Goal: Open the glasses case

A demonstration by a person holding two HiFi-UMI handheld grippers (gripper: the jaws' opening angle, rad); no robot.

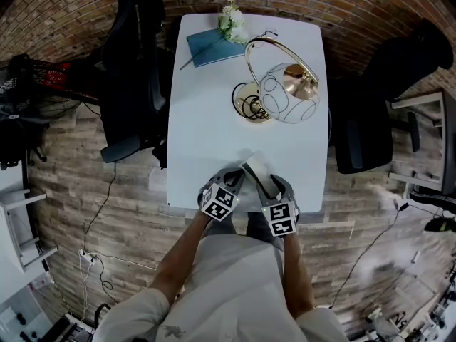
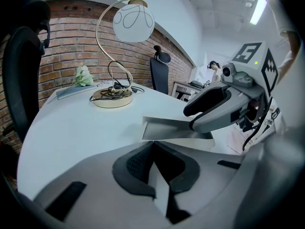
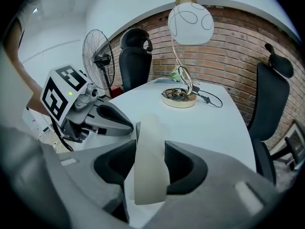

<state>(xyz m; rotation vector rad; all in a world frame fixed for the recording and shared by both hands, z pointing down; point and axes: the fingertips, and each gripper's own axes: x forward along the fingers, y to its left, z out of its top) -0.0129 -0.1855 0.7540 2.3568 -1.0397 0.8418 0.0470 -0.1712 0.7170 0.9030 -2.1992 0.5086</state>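
One table point(image 1: 206, 130), one glasses case point(image 1: 256, 173), one globe lamp point(image 1: 288, 95), one blue notebook point(image 1: 206, 47), one flower bunch point(image 1: 231, 23), two black office chairs point(image 1: 132, 70) point(image 1: 367, 123), one fan point(image 3: 97, 56).

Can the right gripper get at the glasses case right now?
Probably yes: the glasses case already sits gripped between the right gripper's jaws, nothing in the way; the left gripper pinches its edge.

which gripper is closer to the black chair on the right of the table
Right. The right gripper sits on the chair's side of the glasses case; the left gripper is beyond it, further away.
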